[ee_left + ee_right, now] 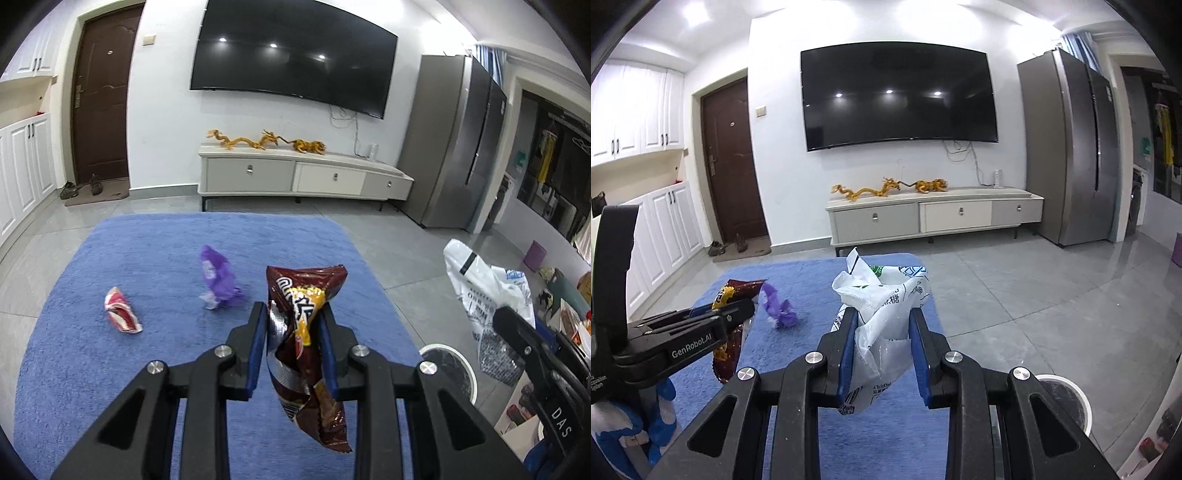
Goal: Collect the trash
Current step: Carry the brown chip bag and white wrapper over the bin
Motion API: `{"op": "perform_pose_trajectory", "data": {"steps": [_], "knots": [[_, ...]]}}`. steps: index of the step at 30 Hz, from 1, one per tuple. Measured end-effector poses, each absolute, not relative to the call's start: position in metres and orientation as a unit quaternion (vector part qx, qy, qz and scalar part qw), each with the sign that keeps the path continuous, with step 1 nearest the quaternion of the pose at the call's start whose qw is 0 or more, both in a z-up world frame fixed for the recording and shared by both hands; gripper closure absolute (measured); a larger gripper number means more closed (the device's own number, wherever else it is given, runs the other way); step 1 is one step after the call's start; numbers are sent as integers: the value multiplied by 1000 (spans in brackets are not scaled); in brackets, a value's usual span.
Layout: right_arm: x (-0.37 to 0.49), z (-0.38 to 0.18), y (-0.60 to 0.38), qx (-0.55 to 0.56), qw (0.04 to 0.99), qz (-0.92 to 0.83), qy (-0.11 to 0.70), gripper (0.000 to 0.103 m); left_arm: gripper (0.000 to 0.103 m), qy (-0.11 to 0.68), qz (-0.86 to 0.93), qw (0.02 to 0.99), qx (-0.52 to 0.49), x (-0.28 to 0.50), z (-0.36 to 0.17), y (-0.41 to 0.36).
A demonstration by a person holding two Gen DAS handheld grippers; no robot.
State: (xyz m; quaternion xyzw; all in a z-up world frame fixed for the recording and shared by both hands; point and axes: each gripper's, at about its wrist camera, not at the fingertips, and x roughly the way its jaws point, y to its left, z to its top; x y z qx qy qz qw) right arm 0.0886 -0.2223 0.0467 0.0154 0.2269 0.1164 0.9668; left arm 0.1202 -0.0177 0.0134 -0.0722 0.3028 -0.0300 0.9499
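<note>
Trash: brown snack bag (303,354) hangs off the tabletop, pinched mid-body by the left gripper (293,317), jaws nearly closed on crinkly foil. Looks empty, light, slippery; a grip on a crumpled fold should hold better than smooth film. Right gripper (882,332) has its jaws narrowed on the white plastic bag (886,295), soft and floppy. Purple wrapper (218,275) and red wrapper (122,310) lie on the blue cloth (110,369).
</note>
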Motion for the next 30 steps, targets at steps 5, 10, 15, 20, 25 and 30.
{"op": "perform_pose_trajectory", "data": {"steps": [5,10,15,20,25,30], "knots": [[90,43,-248,34,968,102,227,77,77,319,-52,945,-59,129,6,-45],[94,37,-271,56,967,83,234,77,77,334,-79,938,-47,142,1,-74],[99,30,-289,67,966,61,242,77,78,340,-110,934,-29,152,-1,-107],[106,19,-309,86,963,42,253,77,78,348,-138,927,-13,164,-5,-135],[112,4,-331,110,958,20,266,77,78,361,-161,919,-3,178,-14,-165],[120,-18,-367,139,949,-12,282,77,78,376,-192,906,14,192,-26,-201]]}}
